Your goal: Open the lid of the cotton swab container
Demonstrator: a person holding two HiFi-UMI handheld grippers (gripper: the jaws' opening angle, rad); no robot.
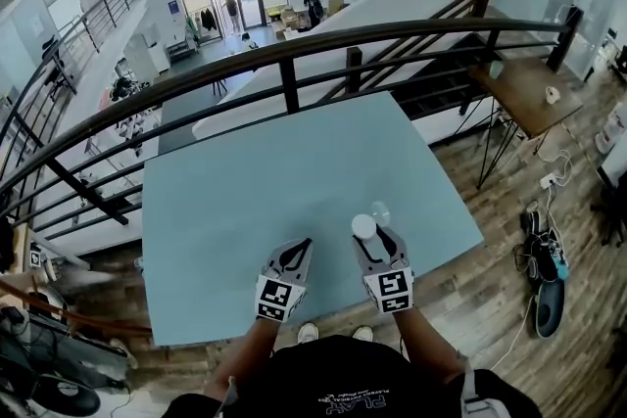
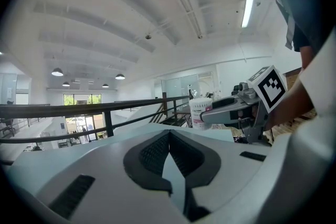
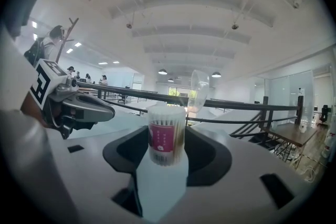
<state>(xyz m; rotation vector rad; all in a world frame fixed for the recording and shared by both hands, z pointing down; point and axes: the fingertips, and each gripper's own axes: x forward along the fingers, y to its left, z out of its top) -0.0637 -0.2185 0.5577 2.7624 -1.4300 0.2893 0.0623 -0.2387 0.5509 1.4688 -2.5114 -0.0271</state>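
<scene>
Clear plastic lid [image 3: 199, 89] stands flipped up behind the container [image 3: 167, 134], which the right gripper [image 3: 167, 150] clamps upright near the table's [image 1: 245, 210] front edge. Left gripper [image 2: 169, 139] closed, empty. Risk: a slackened clamp tips the container, spilling swabs

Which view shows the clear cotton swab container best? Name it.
Right gripper view: the clear cylindrical cotton swab container sits close, central, pink label facing. Head view shows only its top; left gripper view shows it small, partly behind the right gripper.
</scene>
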